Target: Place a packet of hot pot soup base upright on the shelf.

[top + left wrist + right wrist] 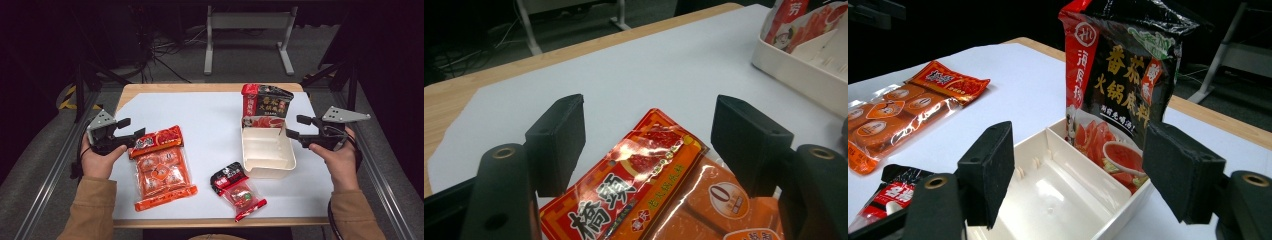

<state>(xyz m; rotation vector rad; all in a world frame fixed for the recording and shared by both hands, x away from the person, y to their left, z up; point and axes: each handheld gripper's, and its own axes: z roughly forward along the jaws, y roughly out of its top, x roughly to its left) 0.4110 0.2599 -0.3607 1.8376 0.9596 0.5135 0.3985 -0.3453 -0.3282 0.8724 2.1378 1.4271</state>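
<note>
A large orange packet (161,167) lies flat on the white sheet at the left. Its red top end (649,175) sits just before and between the jaws of my left gripper (132,127), which stand open around it without touching (649,125). A cream divided tray (267,150) rests at the right, with a black and red bag (265,106) standing upright in its far compartment. My right gripper (295,126) hovers open at the tray's right side, nothing between its jaws (1080,145). In the right gripper view the bag (1120,80) rises behind the tray's rim (1128,205).
A small red and black packet (237,190) lies near the front edge, left of the tray. The white sheet (210,120) covers most of the wooden table. Metal rails run along both table sides, and a grey frame stands beyond the far edge.
</note>
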